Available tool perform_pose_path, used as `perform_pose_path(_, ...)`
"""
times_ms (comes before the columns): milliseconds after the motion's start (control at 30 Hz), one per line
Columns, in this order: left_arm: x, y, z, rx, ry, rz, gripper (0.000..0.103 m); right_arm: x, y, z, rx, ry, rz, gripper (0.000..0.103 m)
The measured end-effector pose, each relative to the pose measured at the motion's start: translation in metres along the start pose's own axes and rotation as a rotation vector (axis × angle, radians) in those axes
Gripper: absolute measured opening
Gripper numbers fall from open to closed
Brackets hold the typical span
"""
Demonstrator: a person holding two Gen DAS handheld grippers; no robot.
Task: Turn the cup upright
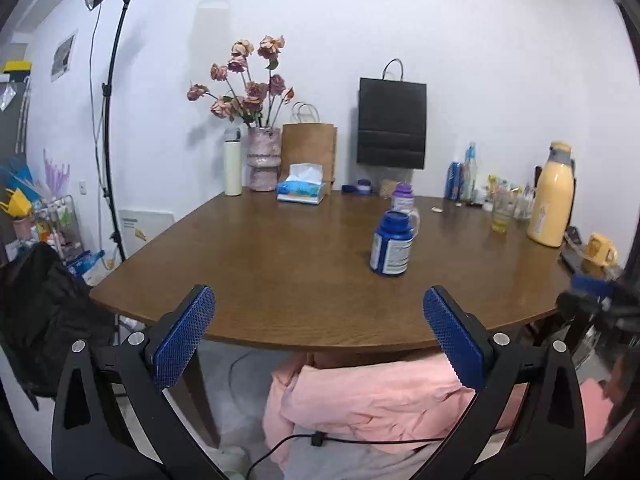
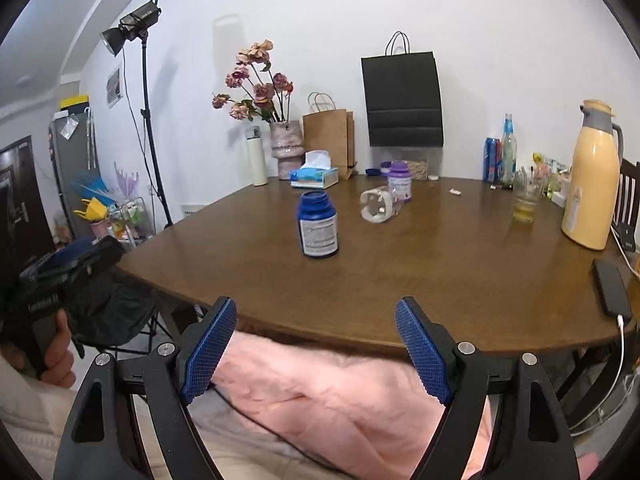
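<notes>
Blue-padded grippers wait off the table's near edge, both spread wide and empty.

Left gripper (image 1: 319, 336) and right gripper (image 2: 315, 350) hover above pink fabric (image 2: 320, 392). Bare wooden table (image 2: 440, 280) lies beyond, then a blue bottle (image 2: 317, 225). Behind it the clear cup (image 2: 379, 205) lies on its side, just beside a purple-lidded jar (image 2: 400, 180).

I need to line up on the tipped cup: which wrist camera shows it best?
The right wrist view: the clear cup lies on its side in the open, right of the blue bottle. In the left wrist view that bottle hides most of it, leaving only its handle.
</notes>
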State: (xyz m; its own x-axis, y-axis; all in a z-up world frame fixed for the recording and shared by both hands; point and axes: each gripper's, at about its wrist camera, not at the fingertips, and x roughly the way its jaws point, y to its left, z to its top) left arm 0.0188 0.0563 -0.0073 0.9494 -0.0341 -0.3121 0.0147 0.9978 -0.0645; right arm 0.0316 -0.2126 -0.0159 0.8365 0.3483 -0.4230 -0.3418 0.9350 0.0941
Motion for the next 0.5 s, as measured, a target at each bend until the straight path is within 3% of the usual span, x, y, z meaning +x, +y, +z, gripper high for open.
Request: perform_pose_path(500, -0.006, -0.0016, -0.0005, 0.005, -0.015, -0.026, 0.103, -0.0026, -0.0009, 0.0014, 0.007, -0.016, -0.021, 0.086)
